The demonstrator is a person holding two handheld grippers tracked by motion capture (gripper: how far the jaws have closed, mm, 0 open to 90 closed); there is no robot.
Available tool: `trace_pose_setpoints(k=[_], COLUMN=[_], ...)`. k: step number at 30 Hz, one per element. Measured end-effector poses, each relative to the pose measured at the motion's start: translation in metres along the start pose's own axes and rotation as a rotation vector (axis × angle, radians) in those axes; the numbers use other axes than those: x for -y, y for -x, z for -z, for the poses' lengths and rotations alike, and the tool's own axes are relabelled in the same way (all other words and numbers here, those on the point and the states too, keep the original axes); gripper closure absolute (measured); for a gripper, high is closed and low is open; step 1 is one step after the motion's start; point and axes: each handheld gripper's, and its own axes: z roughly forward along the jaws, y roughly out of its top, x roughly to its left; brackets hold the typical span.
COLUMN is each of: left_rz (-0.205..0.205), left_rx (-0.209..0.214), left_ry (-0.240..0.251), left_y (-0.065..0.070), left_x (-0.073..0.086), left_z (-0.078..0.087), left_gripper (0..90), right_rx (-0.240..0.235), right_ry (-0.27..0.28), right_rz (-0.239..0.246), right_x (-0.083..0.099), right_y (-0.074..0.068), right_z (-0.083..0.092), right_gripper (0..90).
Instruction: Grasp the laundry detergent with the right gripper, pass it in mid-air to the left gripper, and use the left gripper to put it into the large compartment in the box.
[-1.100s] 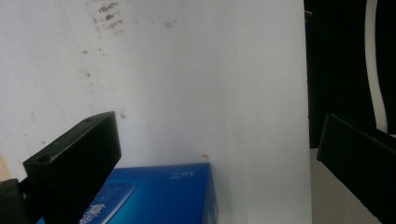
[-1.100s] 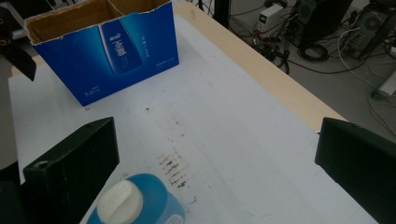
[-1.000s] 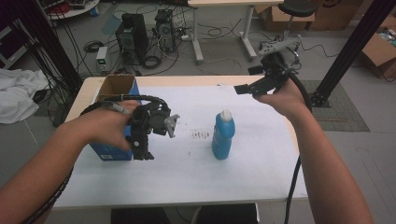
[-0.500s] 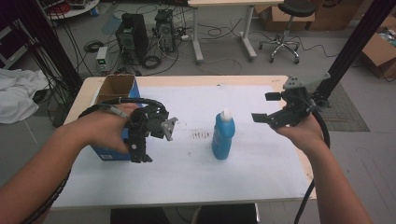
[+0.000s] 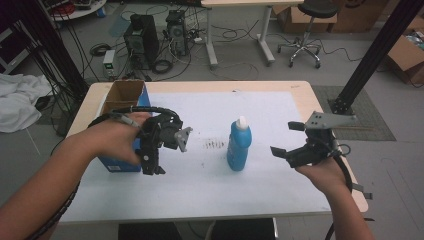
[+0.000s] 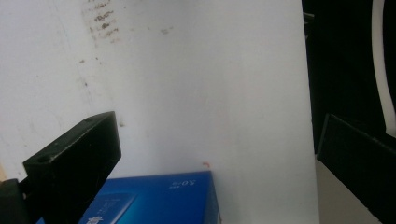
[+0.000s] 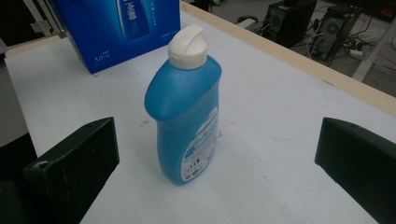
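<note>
While the right gripper (image 5: pixel 289 138), jaws wide apart, faces the upright blue bottle (image 5: pixel 239 145) at frame center, a glancing jaw could topple it; the left gripper (image 5: pixel 152 162), jaws also apart, hovers beside the blue box (image 5: pixel 121 164).

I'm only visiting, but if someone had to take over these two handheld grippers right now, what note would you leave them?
Left gripper: open, empty, beside the blue box.
Right gripper: open, empty, aimed at the bottle, apart from it.
Bottle: upright mid-table, white cap on, untouched.
Box: open on top, at the table's left edge.
Done: nothing gripped yet.
Left, likely: close the right gripper on the bottle and carry it toward the box.
</note>
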Motion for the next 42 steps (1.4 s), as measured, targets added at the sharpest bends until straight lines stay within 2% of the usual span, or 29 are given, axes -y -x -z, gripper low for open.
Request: trace_pose_setpoints(k=[3, 5, 6, 9, 12, 13, 15, 18, 19, 21, 22, 23, 28, 29, 30, 32, 42], left_rz=[-0.004, -0.007, -0.007, 0.002, -0.002, -0.001, 0.000, -0.001, -0.001, 0.000, 0.000, 0.002, -0.002, 0.007, -0.004, -0.003, 0.001], left_rx=[-0.003, -0.005, -0.005, -0.004, -0.006, -0.007, -0.006, 0.000, -0.002, -0.004, -0.004, -0.007, -0.008, -0.004, -0.010, -0.007, -0.009], left_ry=[0.002, 0.004, 0.004, 0.006, 0.006, 0.004, 0.003, -0.001, -0.005, -0.005, -0.005, -0.002, -0.005, -0.004, -0.006, -0.009, -0.010], left_y=[0.000, 0.000, 0.000, 0.001, 0.001, 0.001, 0.001, 0.002, 0.002, 0.002, 0.002, 0.002, 0.002, 0.003, 0.003, 0.003, 0.006], left_x=[-0.001, -0.001, -0.001, 0.000, 0.001, 0.002, 0.003, 0.004, 0.004, 0.004, 0.004, 0.004, 0.003, 0.004, 0.004, 0.004, 0.006], left_z=[0.001, 0.001, 0.001, 0.002, 0.003, 0.002, 0.002, 0.001, 0.001, 0.001, 0.001, 0.002, 0.004, 0.004, 0.004, 0.005, 0.005], left_gripper=[0.1, 0.1, 0.0, 0.1, 0.1, 0.1, 0.0, 0.1, 0.1, 0.1, 0.1, 0.1, 0.1, 0.1, 0.1, 0.1, 0.1], right_rx=[0.058, 0.066, 0.091, 0.116, 0.120, 0.145, 0.164, 0.180, 0.172, 0.208, 0.208, 0.233, 0.264, 0.282, 0.291, 0.317, 0.355], right_ry=[-0.006, 0.007, 0.006, 0.015, 0.027, 0.028, 0.033, 0.043, 0.047, 0.065, 0.065, 0.083, 0.120, 0.138, 0.141, 0.143, 0.143], right_rz=[0.015, -0.003, -0.003, -0.013, -0.029, -0.040, -0.058, -0.079, -0.086, -0.097, -0.097, -0.107, -0.133, -0.148, -0.146, -0.142, -0.150], right_x=[0.008, 0.013, 0.015, 0.023, 0.029, 0.035, 0.042, 0.051, 0.053, 0.057, 0.057, 0.061, 0.065, 0.066, 0.067, 0.066, 0.066], right_y=[-0.012, -0.018, -0.022, -0.031, -0.037, -0.042, -0.047, -0.054, -0.056, -0.062, -0.062, -0.068, -0.076, -0.078, -0.080, -0.083, -0.092], right_z=[-0.007, -0.012, -0.015, -0.022, -0.026, -0.032, -0.037, -0.043, -0.045, -0.049, -0.049, -0.054, -0.062, -0.065, -0.067, -0.070, -0.096], right_gripper=[0.0, 0.0, 0.0, 0.0, 0.0, 0.0, 0.0, 0.0, 0.0, 0.0, 0.0, 0.0, 0.0, 0.0, 0.0, 0.0, 0.0])
